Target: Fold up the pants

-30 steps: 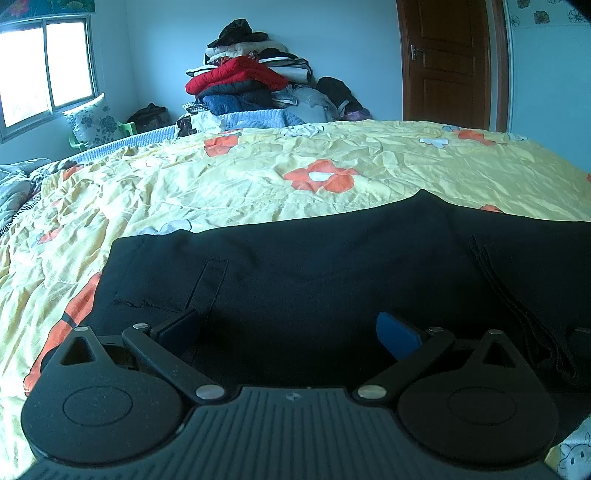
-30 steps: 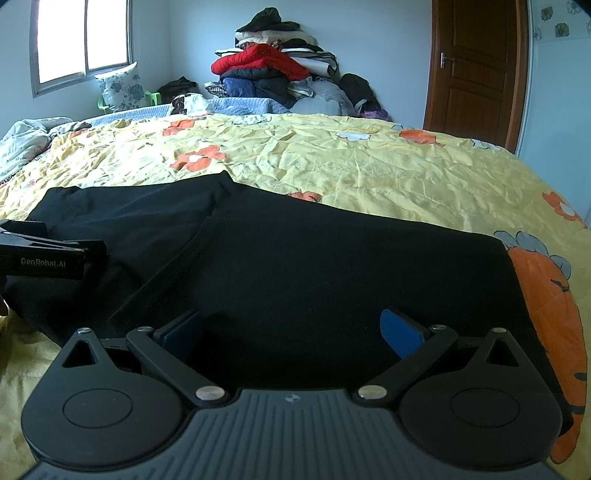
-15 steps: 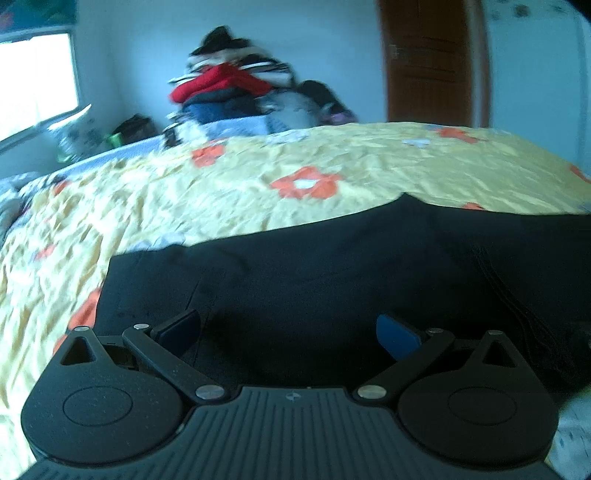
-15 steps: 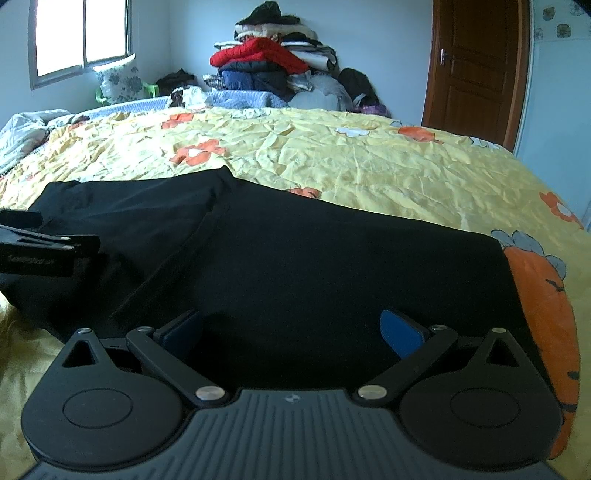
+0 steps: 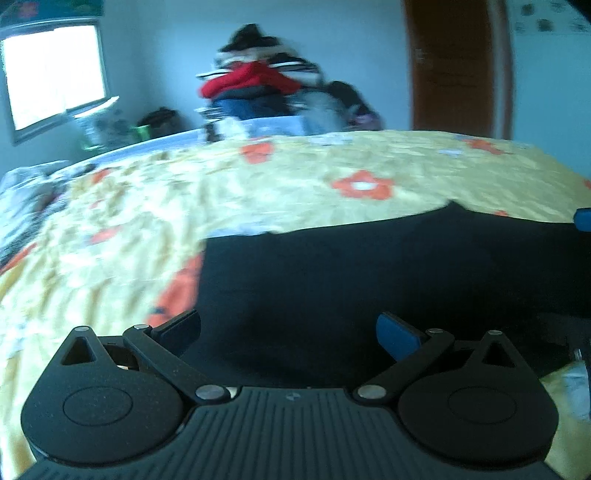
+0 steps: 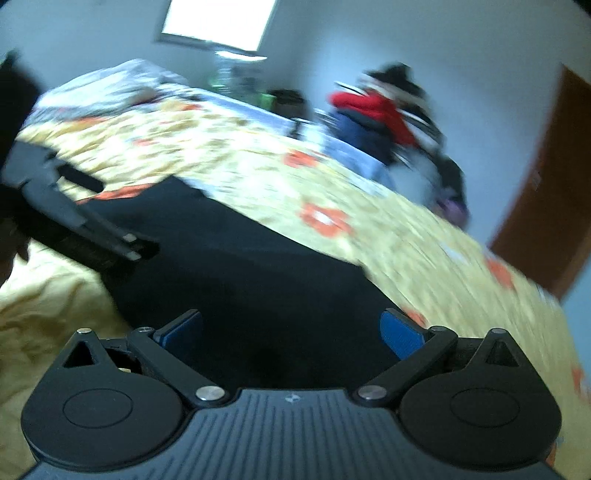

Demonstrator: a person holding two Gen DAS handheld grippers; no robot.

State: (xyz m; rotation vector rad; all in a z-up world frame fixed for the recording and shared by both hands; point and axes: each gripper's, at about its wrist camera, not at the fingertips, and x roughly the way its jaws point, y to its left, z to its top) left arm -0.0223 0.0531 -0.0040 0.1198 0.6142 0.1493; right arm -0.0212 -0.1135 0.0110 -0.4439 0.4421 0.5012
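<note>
Pants [image 5: 369, 280] flat on bedspread [image 5: 147, 206]; both views now swung, blurred; left claw [image 5: 290, 332], right claw [image 6: 291, 330] gape wide, empty.

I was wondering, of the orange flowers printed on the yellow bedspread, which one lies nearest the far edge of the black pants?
In the left wrist view, the large orange flower with the white centre, just beyond the pants; the other flowers lie farther away on the bedspread.

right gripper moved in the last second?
Yes. The right gripper has rolled and swung left: the door, upright a second ago, now leans at the frame's right edge, and the window sits top centre. Fingers open over the pants.
</note>
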